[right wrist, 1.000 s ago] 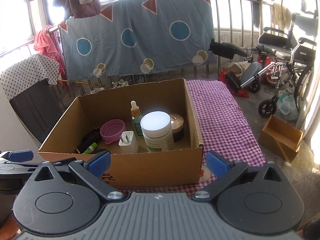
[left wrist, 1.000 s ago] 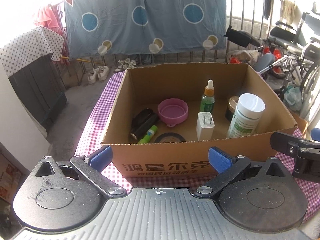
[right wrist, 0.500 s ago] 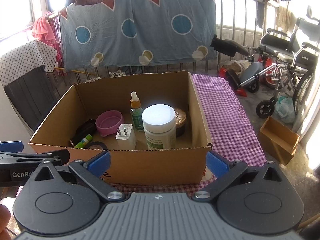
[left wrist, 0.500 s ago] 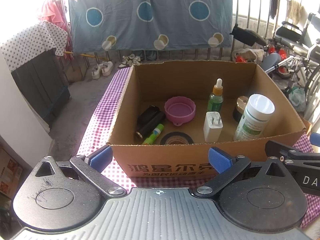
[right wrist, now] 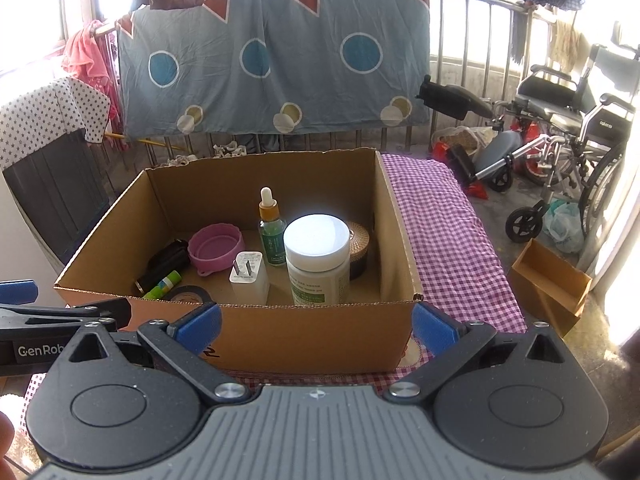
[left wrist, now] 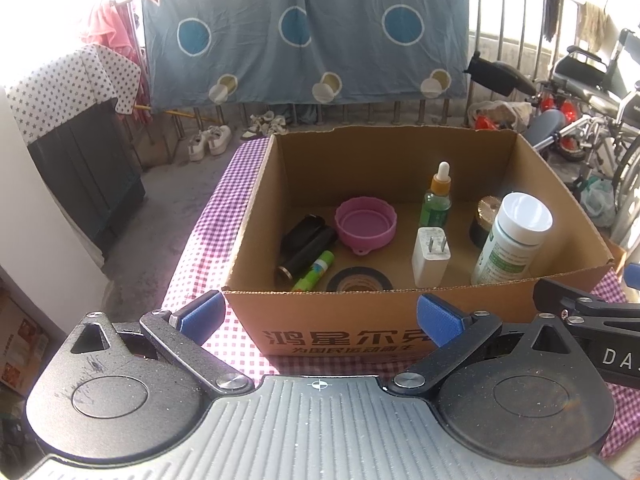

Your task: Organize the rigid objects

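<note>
Contents: white pill bottle (left wrist: 514,238), dropper bottle (left wrist: 437,196), charger plug (left wrist: 431,257), pink bowl (left wrist: 366,226), black flashlight (left wrist: 306,250) and tape roll (left wrist: 359,280) are gathered inside the box; tall items are stood upright, presumably for stability.
Container: cardboard box (right wrist: 300,334), set on the checked counter (right wrist: 448,224).
Left gripper (left wrist: 318,314): fingers spread, nothing held, before the box front.
Right gripper (right wrist: 316,324): fingers likewise released, empty.
</note>
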`<state>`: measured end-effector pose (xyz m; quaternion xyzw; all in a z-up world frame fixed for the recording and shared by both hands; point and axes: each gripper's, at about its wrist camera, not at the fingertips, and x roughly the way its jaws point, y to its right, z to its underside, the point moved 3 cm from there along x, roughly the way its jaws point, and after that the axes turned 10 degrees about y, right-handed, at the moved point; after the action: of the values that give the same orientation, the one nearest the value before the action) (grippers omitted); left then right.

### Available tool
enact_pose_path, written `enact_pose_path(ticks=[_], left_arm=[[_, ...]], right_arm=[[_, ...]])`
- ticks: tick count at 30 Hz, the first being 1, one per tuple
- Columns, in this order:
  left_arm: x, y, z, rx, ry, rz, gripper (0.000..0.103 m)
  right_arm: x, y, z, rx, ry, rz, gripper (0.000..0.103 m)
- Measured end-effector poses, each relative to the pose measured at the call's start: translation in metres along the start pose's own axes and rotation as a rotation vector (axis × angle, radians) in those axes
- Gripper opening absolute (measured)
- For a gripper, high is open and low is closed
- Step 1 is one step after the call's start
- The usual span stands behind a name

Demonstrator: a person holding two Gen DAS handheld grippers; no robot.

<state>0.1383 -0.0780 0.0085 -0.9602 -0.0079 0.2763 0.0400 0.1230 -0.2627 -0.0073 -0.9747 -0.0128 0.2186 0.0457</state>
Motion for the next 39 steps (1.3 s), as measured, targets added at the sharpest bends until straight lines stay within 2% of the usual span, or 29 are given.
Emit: enact_pose_path(ticks=[39], left_arm=[[-0.0030,0.0028,0.0002,-0.016,0.000,0.001,0.102]], right_arm=[[-0.0020,-0.0028,-0.0017,-0.022,0.014,0.012,0.103]])
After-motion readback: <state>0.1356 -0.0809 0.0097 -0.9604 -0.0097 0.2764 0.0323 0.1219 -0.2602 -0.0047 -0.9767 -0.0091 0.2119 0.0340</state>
